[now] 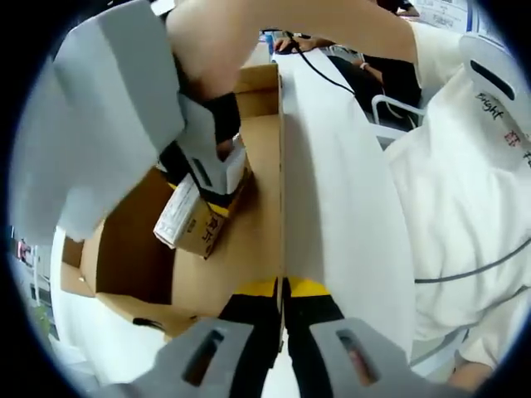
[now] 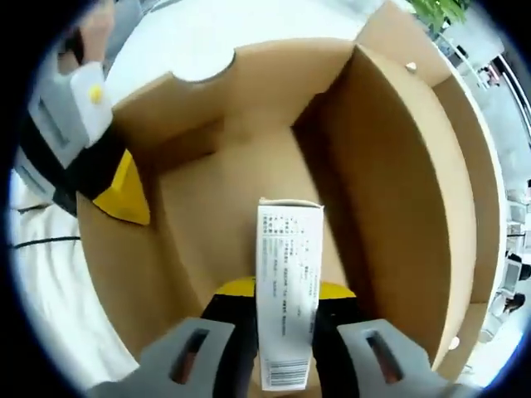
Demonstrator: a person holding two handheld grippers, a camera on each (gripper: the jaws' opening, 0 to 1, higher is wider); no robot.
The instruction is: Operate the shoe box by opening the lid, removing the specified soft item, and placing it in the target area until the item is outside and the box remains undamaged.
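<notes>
The packet (image 2: 288, 290) sits clamped between my right gripper (image 2: 282, 332) jaws, low inside the open box (image 2: 398, 166). My left gripper (image 1: 282, 311) pinches the lid (image 1: 332, 207) edge, holding it up. I'd call this the removal step: next I lift straight up, clear of the walls, without dragging cardboard.

The person wears a white garment (image 1: 465, 207) with small dark lettering near the shoulder and a thin dark cord across it, while each gripper has a pale grey moulded body with slotted mounts, black fingers (image 2: 228, 332) and yellow pads at the finger bases.
</notes>
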